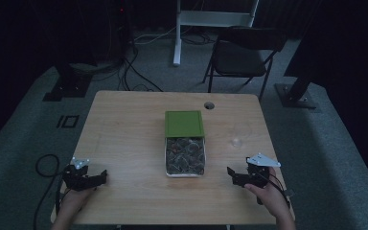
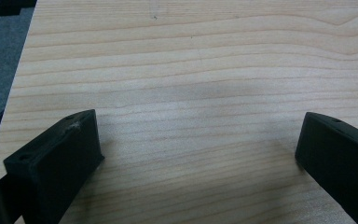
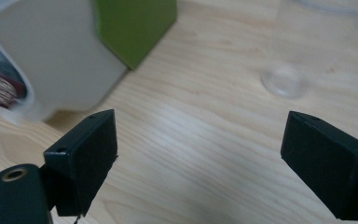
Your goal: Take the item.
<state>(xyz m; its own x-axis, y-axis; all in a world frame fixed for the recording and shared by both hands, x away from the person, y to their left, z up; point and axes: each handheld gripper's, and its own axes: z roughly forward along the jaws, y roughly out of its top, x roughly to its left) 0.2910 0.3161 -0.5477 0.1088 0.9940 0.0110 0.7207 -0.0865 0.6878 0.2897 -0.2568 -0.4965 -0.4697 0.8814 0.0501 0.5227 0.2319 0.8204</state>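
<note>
At the centre of the light wooden table (image 1: pixel 124 139), seen from the high view, an open white rectangular box (image 1: pixel 185 158) packed with dark wrapped pieces is lying lengthwise, and its flat green square lid (image 1: pixel 184 124) is resting just behind it, touching the far end. A small clear glass (image 1: pixel 236 142) is standing to the right of the box, well apart from it. The left gripper (image 1: pixel 98 177) is being held by a hand near the front left edge of the table, and the right gripper (image 1: pixel 234 176) is being held near the front right edge; both are pointing inward toward the box, each well apart from it.

Along the left gripper view, the left gripper (image 2: pixel 198 144) is hovering over bare wood grain with its two black jaws standing wide apart and nothing lying between them.

Along the right gripper view, the right gripper (image 3: pixel 200 140) is likewise showing its jaws spread wide and gripping nothing. Beyond the jaws, the box's white wall (image 3: pixel 56 60) is appearing at upper left with the green lid (image 3: pixel 133 25) adjoining it, while the glass's clear base (image 3: pixel 285 81) is sitting on the wood at upper right.
</note>
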